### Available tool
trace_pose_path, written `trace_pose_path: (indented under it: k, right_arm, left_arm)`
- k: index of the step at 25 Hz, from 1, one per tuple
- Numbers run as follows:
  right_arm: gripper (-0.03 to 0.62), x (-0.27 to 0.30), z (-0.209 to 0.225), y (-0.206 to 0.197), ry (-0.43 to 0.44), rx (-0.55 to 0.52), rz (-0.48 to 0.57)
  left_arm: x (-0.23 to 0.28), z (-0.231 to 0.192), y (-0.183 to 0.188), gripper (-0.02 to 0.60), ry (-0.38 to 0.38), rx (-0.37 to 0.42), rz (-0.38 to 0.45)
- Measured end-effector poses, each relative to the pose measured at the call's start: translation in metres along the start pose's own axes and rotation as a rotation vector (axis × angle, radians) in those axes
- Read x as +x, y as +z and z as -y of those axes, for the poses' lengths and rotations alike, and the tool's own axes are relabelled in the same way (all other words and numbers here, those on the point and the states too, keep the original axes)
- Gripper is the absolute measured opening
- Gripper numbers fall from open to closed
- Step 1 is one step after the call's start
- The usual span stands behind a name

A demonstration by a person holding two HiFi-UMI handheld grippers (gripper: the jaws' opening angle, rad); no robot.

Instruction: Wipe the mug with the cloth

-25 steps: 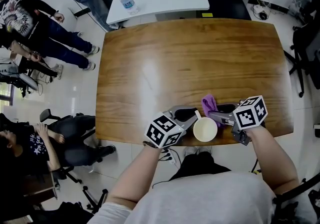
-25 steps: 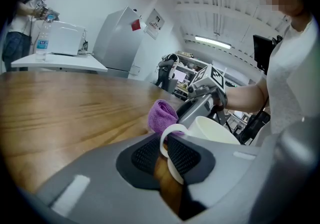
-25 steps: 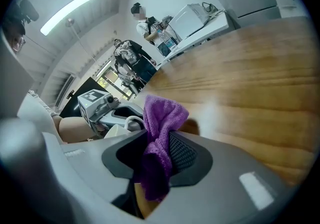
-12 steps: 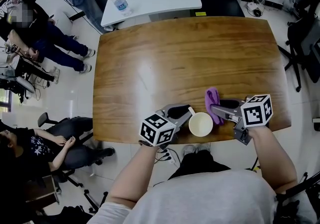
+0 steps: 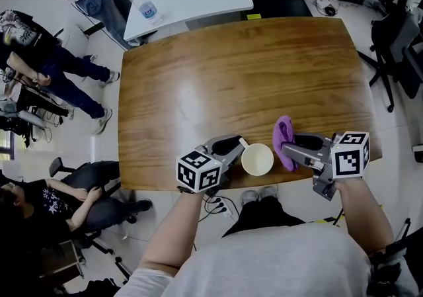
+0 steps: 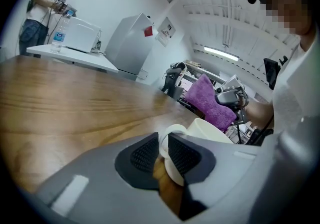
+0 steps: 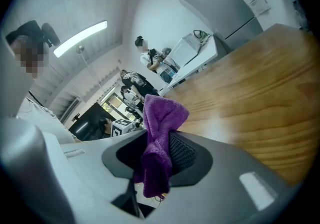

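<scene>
1. Head view: the mug (image 5: pixel 257 159) is over the near edge of the wooden table (image 5: pixel 238 71), between my two tools. Its round mouth faces straight up at me, so its long axis is upright, and its handle points toward my left. My left gripper (image 5: pixel 236 147) reaches in at that handle. My right gripper (image 5: pixel 288 151) sits just right of the mug, carrying the purple cloth (image 5: pixel 284 135), which bunches upward beside the rim.
2. Left gripper view: my ribbed black pads (image 6: pixel 145 154) are only a narrow gap apart and clamp the mug's looped handle (image 6: pixel 170 129) from both sides. The mug body is smooth, glossy and cream-white. The fuzzy cloth hangs just beyond it in the other tool. I cannot tell whether the mug's base rests on the wood.
3. Right gripper view: my jaws are clenched on the cloth, a soft, thick terry fold. One end stands up above the pads and the other droops below. The table's grain is polished and shiny.
</scene>
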State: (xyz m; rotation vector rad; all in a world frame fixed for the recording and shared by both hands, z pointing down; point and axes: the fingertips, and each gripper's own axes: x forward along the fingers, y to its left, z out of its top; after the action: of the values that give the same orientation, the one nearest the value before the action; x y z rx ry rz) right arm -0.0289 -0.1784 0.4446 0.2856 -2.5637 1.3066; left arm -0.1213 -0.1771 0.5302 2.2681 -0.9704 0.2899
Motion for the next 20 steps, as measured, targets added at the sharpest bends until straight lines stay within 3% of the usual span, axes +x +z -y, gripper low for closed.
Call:
trace_pose_path:
  k: [10, 20]
  right_arm:
    - [0.132, 0.008, 0.012, -0.039, -0.007, 0.068, -0.024]
    - [0.132, 0.021, 0.055, -0.082, -0.162, 0.094, -0.162]
  left_arm:
    - [-0.004, -0.002, -0.004, 0.057, 0.024, -0.012, 0.022]
    - [-0.001, -0.001, -0.001, 0.054, 0.044, -0.023, 0.038]
